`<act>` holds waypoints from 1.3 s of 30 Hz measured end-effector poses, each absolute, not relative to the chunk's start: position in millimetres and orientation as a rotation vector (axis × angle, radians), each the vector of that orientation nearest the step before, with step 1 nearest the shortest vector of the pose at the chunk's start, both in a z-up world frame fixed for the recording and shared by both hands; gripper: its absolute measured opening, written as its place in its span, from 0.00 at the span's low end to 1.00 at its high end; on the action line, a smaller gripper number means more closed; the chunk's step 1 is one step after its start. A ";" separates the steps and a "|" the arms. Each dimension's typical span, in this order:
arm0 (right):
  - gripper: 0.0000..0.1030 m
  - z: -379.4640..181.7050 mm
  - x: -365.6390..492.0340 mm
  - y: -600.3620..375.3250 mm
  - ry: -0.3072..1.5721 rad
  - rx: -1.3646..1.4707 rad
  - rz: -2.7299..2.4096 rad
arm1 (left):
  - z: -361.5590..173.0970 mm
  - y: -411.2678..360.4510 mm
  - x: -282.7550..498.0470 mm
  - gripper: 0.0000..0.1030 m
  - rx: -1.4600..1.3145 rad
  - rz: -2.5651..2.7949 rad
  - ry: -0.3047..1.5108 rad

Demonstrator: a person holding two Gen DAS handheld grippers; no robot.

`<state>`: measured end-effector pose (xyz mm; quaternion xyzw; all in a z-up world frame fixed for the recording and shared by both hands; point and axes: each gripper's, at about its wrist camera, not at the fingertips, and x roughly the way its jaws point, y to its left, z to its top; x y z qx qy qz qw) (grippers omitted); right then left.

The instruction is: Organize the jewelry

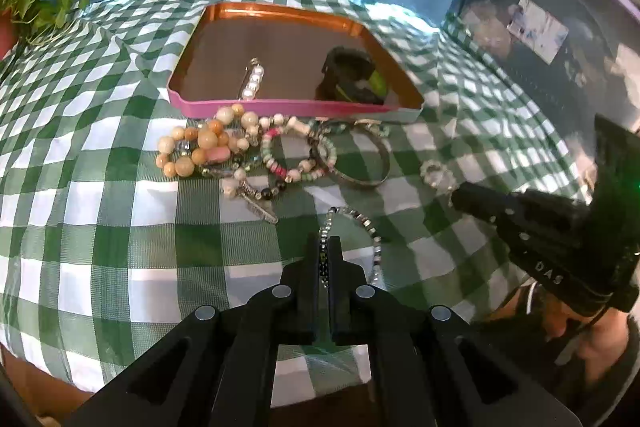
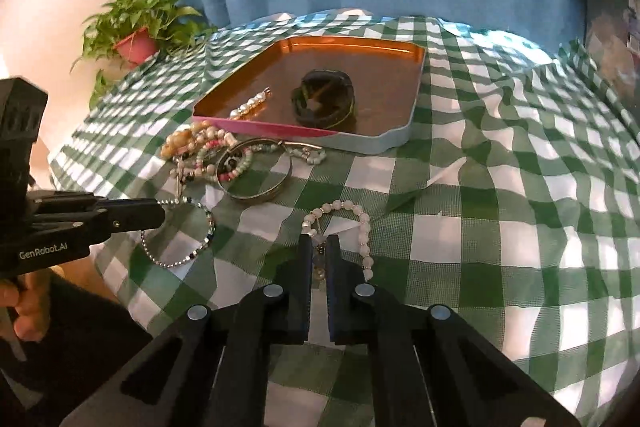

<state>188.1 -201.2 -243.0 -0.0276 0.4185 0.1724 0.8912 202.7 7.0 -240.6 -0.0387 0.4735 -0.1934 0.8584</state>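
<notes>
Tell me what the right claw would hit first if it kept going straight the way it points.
Probably the far side of the white beaded bracelet it grips, then bare green-checked tablecloth; depth is unclear.

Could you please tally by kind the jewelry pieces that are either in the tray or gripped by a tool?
Beaded bracelets: 2, the silvery bracelet in the left tool and the white bracelet in the right tool
Pearl pins: 1, the pearl pin in the tray
Dark bands: 1, the dark band in the tray
Total: 4
</notes>
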 end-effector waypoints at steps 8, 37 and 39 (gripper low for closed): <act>0.10 -252.3 199.9 -196.9 0.894 -0.054 0.369 | -245.4 0.4 209.7 0.07 -0.014 -0.400 0.988; 0.05 -124.1 96.1 -192.8 0.706 0.122 0.207 | -106.8 -22.8 106.7 0.03 0.045 -0.282 0.781; 0.05 -110.4 79.7 -191.5 0.675 0.133 0.213 | -92.5 -22.0 92.8 0.03 0.045 -0.281 0.749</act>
